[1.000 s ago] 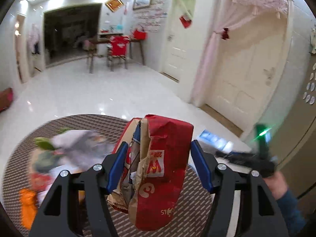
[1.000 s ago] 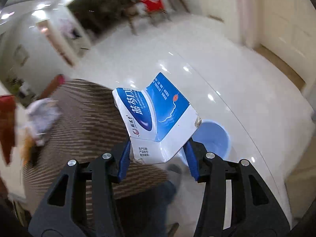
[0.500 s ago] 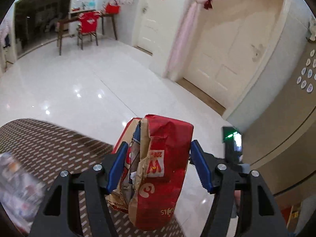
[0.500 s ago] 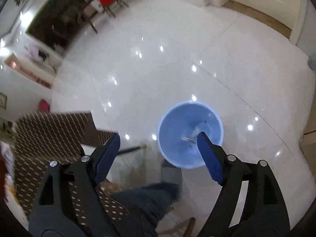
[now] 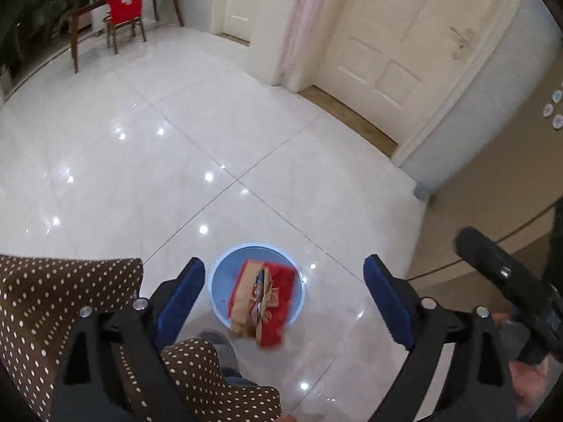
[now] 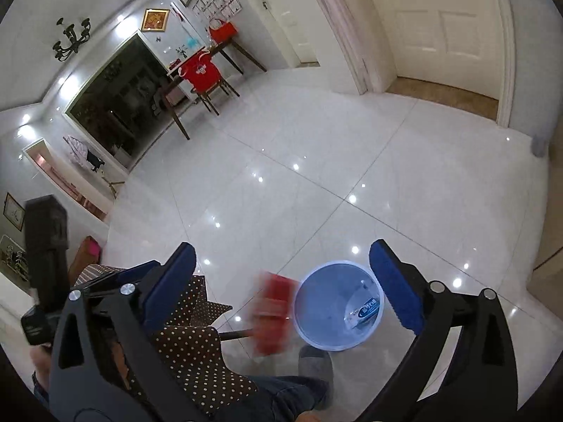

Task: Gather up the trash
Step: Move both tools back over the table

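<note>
A blue bin [image 5: 295, 292] stands on the white floor below me. A red and brown paper bag [image 5: 262, 302] is in the air over the bin, blurred by motion. My left gripper [image 5: 284, 292] is open and empty above it. In the right wrist view the bin [image 6: 316, 313] holds a blue and white carton [image 6: 366, 311]. The red bag [image 6: 274, 313] shows blurred beside the bin's left rim. My right gripper [image 6: 281, 281] is open and empty above the bin.
A brown dotted tablecloth [image 5: 52, 302] hangs at the lower left. A person's leg and grey slipper [image 6: 315, 365] stand next to the bin. A wooden table and a red-covered chair [image 5: 123, 17] stand far across the floor. White doors [image 5: 383, 59] line the right wall.
My right gripper opened and let the blue and white carton fall into the bin. My left gripper swung over the bin, opened and let go of the red bag, which is falling.
</note>
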`<control>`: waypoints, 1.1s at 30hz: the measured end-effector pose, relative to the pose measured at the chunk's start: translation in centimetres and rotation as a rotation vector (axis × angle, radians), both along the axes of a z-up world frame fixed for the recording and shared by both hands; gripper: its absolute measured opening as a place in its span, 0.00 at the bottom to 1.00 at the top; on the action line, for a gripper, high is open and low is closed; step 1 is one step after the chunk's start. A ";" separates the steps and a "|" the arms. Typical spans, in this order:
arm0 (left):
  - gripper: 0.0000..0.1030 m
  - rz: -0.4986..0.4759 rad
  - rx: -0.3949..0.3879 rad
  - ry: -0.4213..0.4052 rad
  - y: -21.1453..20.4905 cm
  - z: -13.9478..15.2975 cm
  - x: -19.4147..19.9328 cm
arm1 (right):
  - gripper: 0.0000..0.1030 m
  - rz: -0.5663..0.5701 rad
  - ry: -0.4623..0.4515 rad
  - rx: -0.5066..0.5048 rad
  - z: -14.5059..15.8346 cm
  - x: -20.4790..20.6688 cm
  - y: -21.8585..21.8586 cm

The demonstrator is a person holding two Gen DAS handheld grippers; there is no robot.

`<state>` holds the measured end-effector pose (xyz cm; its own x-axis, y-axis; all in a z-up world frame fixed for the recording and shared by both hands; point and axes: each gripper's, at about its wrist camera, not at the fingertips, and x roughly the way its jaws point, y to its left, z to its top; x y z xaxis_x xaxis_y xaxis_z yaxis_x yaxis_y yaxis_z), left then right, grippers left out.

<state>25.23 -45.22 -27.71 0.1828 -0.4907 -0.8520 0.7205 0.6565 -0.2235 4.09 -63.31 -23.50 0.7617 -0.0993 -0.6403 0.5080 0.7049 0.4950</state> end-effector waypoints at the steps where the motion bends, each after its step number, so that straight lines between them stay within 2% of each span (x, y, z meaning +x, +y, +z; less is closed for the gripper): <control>1: 0.87 0.007 -0.007 0.002 0.2 0.0 0.0 | 0.94 -0.001 0.000 -0.009 0.3 -0.2 0.2; 5: 0.87 0.034 -0.035 -0.068 2.5 1.7 -0.7 | 0.94 -0.006 -0.023 -0.049 0.8 -1.0 1.7; 11: 0.89 0.106 -0.109 -0.160 6.8 6.4 -3.0 | 0.94 0.013 -0.034 -0.123 2.8 -0.7 4.5; 21: 0.90 0.209 -0.187 -0.317 15.3 12.8 -8.3 | 0.94 0.139 -0.065 -0.216 7.6 0.2 10.9; 26: 0.90 0.260 -0.207 -0.363 19.6 14.7 -10.1 | 0.94 0.221 -0.088 -0.244 9.3 0.8 14.9; 33: 0.90 0.355 -0.198 -0.411 25.7 15.8 -12.0 | 0.94 0.316 -0.104 -0.245 10.6 2.0 19.7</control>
